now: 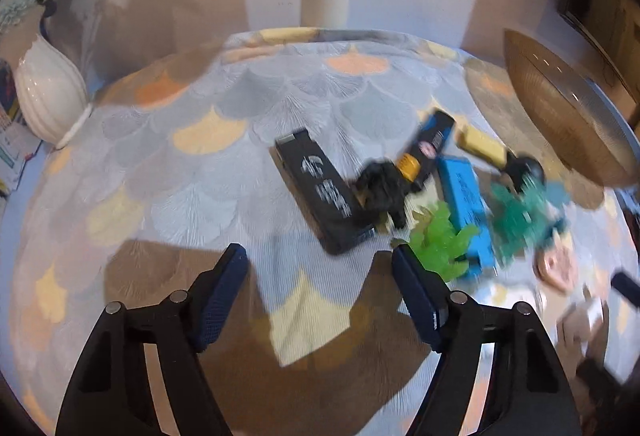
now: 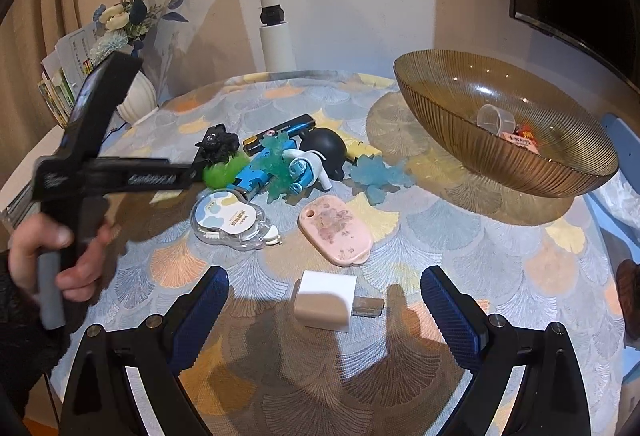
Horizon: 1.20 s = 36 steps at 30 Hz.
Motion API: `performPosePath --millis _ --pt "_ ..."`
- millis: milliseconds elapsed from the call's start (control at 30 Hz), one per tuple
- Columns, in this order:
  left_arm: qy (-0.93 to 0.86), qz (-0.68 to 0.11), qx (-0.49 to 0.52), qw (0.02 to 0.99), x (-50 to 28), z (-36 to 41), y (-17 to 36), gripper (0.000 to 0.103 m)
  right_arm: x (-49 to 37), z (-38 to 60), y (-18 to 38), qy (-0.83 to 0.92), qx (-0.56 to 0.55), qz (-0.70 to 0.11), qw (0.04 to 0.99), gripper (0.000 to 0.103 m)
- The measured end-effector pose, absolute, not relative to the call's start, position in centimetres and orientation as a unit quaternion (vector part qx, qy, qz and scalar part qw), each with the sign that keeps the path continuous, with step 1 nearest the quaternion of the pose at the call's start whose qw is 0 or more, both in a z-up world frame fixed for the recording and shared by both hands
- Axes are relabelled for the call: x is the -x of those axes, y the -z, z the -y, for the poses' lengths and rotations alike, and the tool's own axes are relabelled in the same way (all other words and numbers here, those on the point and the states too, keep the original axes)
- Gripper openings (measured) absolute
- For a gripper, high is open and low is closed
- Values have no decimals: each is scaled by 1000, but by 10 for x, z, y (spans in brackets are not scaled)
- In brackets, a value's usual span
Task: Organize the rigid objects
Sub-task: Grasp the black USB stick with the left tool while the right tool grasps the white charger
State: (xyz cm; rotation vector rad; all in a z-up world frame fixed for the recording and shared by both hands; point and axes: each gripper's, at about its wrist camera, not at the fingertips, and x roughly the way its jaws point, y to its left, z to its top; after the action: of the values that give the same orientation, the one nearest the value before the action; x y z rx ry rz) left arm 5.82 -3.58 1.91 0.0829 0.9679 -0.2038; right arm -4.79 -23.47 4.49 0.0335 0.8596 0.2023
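Note:
A pile of small rigid items lies mid-table: a flat black box (image 1: 320, 192), a black toy (image 1: 380, 188), a blue box (image 1: 464, 204) and green (image 1: 436, 240) and teal (image 1: 520, 212) spiky toys. My left gripper (image 1: 318, 253) hangs open just in front of the black box, nothing between its fingers. From the right wrist view it shows as a hand-held black tool (image 2: 120, 176) reaching toward the pile. My right gripper (image 2: 324, 272) is open, with a white charger cube (image 2: 326, 300) lying on the cloth between its fingers, untouched. An amber glass bowl (image 2: 500, 156) stands at the right.
A pink oval tag (image 2: 336, 232) and a clear tape dispenser (image 2: 232, 220) lie between the pile and the charger. A black ball (image 2: 324, 148) and a pale blue spiky toy (image 2: 376, 176) sit near the bowl. A white vase (image 2: 140, 100) stands back left, a white pole (image 2: 276, 48) behind.

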Motion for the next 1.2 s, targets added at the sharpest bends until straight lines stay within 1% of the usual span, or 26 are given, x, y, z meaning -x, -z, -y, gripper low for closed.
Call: performPosePath --millis 67,100,167,400,500,600,633,667,700,833,933,1033,1200 --pt "89 -458 -27 884 -67 36 -18 71 47 235 -44 -100 -20 -420 902 96" --pt "91 -456 -21 885 -70 36 -18 68 46 236 -43 -101 -22 -421 901 96" --pt "90 -452 -14 888 -75 33 -19 58 46 238 -43 -103 -28 -422 900 96" --pt "60 -444 -20 894 -68 -1 -22 56 46 241 -44 -104 -43 -421 900 96" --pt "74 -446 -18 892 -72 -8 -24 56 46 242 -44 -105 -44 -422 900 96" --pt "98 -444 -43 889 -81 5 -24 51 46 243 -44 -104 -47 -422 899 96" --pt "102 -446 -53 888 -85 11 -22 42 46 244 -44 -103 -50 -421 900 96" --pt "107 -450 -62 884 -92 17 -19 27 46 246 -45 -99 -53 -417 902 96" --pt "112 -446 -64 885 -97 20 -20 21 47 249 -46 -96 -59 -414 903 96" --pt "131 -448 -41 884 -105 19 -22 21 49 265 -48 -88 -91 -416 900 96" --pt "124 -443 -33 887 -91 11 -22 21 58 278 -46 -105 -117 -439 885 96" --pt "116 -435 -24 893 -59 -3 -26 21 68 280 -38 -137 -137 -467 863 96" --pt "118 -424 -3 898 -9 -16 -29 21 65 265 -35 -123 -93 -480 863 96"
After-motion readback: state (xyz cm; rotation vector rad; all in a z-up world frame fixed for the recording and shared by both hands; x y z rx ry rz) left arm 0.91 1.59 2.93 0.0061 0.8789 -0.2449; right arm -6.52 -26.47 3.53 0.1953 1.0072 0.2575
